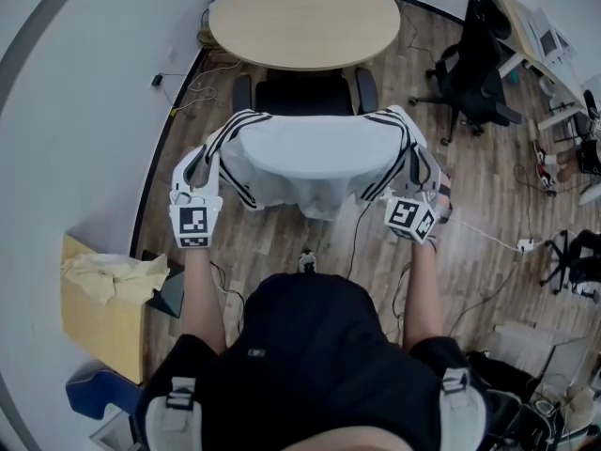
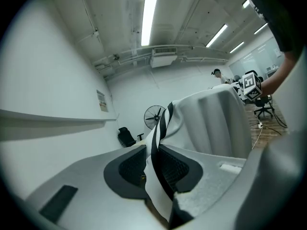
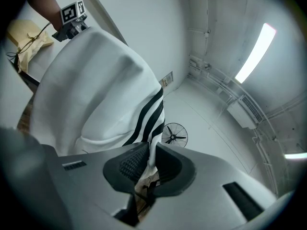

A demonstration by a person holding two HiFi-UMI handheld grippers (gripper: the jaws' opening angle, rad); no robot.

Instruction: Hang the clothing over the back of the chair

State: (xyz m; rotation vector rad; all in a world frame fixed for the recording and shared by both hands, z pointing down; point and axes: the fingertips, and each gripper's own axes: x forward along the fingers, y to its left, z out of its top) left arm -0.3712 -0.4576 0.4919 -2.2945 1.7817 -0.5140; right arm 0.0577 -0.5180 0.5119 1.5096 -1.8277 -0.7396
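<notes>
Left gripper (image 1: pixel 200 169) is clenched on one black-striped corner of the white garment (image 1: pixel 315 153); the cloth is pinched flat between the jaws. Right gripper (image 1: pixel 419 167) is likewise clamped on the opposite striped corner.

The garment is held spread between the two grippers, raised off the floor, with its long axis running left to right. A loose fold sags on the near side, towards the person.

The black chair (image 1: pixel 302 92) is tucked under the near edge of the round table (image 1: pixel 305 17). Its back lies directly beyond the garment's far edge and parallel to the long axis. Contact between cloth and chair back cannot be confirmed.

Both grippers are about equally near, one outside each armrest. The coming move is judged to be a level carry forward and a lowering across the chair back.
</notes>
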